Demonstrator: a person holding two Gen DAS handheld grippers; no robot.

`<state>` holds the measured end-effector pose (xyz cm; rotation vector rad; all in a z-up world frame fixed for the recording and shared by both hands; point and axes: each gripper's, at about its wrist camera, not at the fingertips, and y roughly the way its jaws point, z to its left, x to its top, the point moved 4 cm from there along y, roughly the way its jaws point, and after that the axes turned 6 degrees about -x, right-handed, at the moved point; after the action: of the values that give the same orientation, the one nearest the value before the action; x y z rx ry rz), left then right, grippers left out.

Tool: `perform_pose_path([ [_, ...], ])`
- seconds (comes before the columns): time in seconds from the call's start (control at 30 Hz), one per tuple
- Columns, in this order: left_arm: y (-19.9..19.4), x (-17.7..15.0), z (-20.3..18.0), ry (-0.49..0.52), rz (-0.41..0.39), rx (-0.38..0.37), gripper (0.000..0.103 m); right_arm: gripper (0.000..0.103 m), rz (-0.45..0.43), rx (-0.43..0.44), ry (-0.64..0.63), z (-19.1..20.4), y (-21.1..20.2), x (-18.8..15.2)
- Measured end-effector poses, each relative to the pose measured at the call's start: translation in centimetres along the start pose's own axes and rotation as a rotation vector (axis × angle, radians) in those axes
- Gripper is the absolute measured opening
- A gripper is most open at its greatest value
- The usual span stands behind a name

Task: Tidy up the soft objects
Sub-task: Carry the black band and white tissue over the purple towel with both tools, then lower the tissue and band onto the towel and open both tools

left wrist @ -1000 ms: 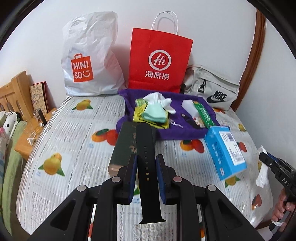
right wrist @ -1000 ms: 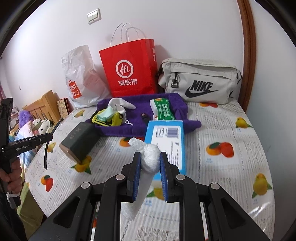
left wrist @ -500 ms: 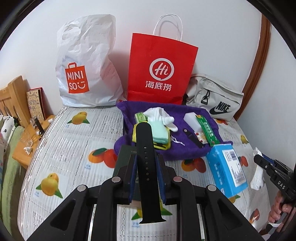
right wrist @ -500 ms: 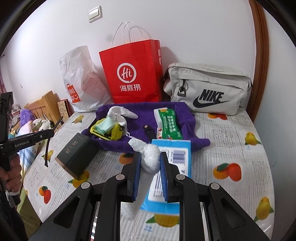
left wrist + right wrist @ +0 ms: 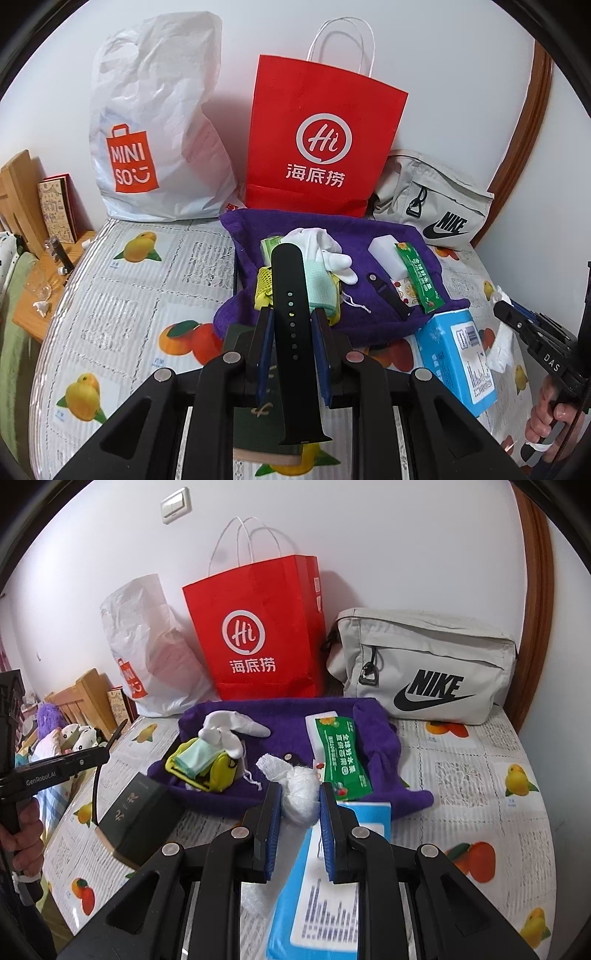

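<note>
My left gripper (image 5: 292,321) is shut on a black watch strap (image 5: 293,332) that stands up between its blue pads, above a dark green box (image 5: 258,421). My right gripper (image 5: 300,797) is shut on a white gauze wad (image 5: 300,792), held over a blue box (image 5: 332,897). Ahead lies a purple towel (image 5: 314,225) with a white glove (image 5: 317,243), a mint cloth (image 5: 319,286), a yellow mesh piece (image 5: 263,286), a second black strap piece (image 5: 388,295) and a green packet (image 5: 419,280). The right gripper shows at the right edge (image 5: 517,317) of the left view.
Against the wall stand a white Miniso bag (image 5: 155,122), a red paper bag (image 5: 321,136) and a grey Nike pouch (image 5: 424,664). A fruit-print cover (image 5: 129,295) lies over the table. A wooden bed frame (image 5: 85,698) and plush toys are at the left.
Both grippers have moved forward toward the purple towel, each keeping its hold. The towel and bags now appear larger and nearer; the green and blue boxes have slid under the grippers.
</note>
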<state>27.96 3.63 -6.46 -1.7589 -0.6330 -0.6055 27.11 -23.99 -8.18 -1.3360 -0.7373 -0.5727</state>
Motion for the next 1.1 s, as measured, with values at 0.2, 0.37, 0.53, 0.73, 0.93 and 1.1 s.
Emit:
perform_pose_path([
  [0.2, 1.8, 1.1, 0.3, -0.002, 0.014, -0.003, 0.02, 0.02, 0.016, -0.007, 0.002, 0.0, 2.7, 1.1],
  [0.37, 3.2, 1.9, 0.4, 0.001, 0.027, -0.006, 0.02, 0.02, 0.029, -0.009, 0.011, -0.1, 4.8, 1.9],
  [0.53, 4.6, 2.9, 0.6, 0.0, 0.036, -0.013, 0.02, 0.02, 0.039, -0.004, 0.018, -0.1, 6.6, 2.6],
  [0.73, 6.5, 4.1, 0.7, -0.013, 0.05, -0.026, 0.02, 0.02, 0.066, -0.003, 0.02, -0.2, 8.8, 3.4],
  [0.93, 8.3, 5.3, 0.7, -0.006, 0.058, -0.031, 0.02, 0.02, 0.113, -0.017, 0.016, -0.3, 11.5, 3.6],
  [1.1, 9.9, 6.2, 0.8, -0.003, 0.067, -0.035, 0.02, 0.02, 0.14, -0.041, 0.03, -0.6, 13.6, 3.9],
])
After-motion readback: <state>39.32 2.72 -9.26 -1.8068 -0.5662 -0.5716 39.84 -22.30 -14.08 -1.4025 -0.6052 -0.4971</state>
